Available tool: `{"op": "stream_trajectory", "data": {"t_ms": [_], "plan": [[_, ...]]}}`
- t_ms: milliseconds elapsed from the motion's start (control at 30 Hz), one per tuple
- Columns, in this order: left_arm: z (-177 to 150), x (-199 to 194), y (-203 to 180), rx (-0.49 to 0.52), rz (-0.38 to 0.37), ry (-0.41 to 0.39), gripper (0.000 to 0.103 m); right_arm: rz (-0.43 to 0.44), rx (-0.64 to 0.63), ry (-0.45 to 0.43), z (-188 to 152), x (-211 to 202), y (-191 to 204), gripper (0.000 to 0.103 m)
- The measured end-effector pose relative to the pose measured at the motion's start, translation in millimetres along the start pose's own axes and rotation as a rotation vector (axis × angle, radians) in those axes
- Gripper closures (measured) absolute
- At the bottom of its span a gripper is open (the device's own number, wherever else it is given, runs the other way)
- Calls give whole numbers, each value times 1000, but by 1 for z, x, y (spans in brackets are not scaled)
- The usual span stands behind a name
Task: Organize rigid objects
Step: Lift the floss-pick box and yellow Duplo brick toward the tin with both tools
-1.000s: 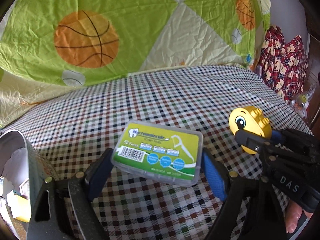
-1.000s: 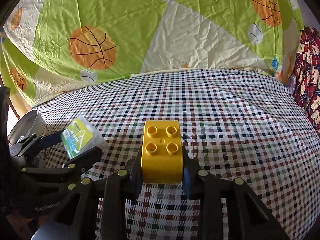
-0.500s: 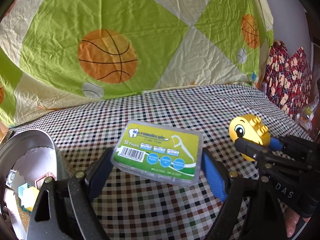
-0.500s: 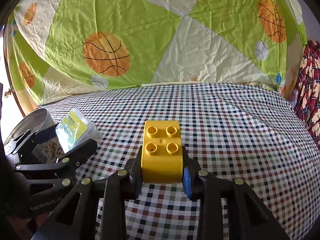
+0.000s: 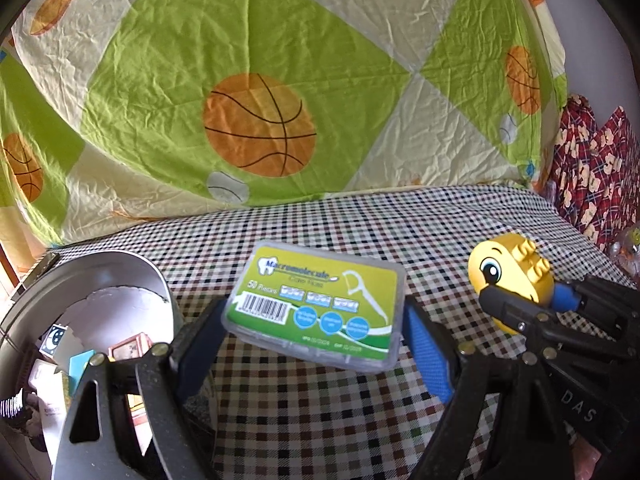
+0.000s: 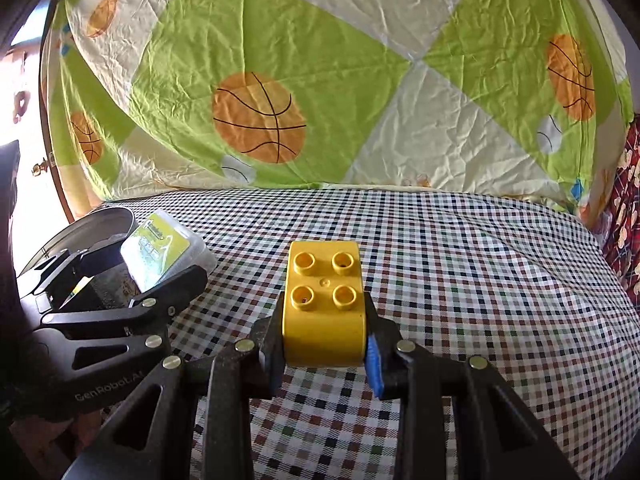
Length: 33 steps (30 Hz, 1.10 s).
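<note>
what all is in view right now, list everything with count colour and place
floss pick box: 1, clear with green label, held between the left tongs' pads
toy brick: 1, yellow, studs up, clamped in the right tongs
metal bin: 1, grey, left edge, small items inside
checked cloth: 1, multicolour on white, covers the surface
basketball sheet: 1, green and cream, hangs behind
patterned fabric: 1, dark red, far right
left tongs: 1, black, blue pads
right tongs: 1, black, blue pads
</note>
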<state>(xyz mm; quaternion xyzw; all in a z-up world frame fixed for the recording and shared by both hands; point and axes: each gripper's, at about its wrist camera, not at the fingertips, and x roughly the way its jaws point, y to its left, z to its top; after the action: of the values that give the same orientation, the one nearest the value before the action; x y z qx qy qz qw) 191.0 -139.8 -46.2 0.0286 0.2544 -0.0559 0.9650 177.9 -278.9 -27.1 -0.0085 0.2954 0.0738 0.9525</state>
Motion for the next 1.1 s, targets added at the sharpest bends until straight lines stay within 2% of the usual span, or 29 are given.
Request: {"op": "stream_trajectory", "data": {"t_ms": [1100], "plan": [[-8, -28, 15, 0, 57, -41, 17, 23, -40, -88, -6, -21, 16, 69]]}}
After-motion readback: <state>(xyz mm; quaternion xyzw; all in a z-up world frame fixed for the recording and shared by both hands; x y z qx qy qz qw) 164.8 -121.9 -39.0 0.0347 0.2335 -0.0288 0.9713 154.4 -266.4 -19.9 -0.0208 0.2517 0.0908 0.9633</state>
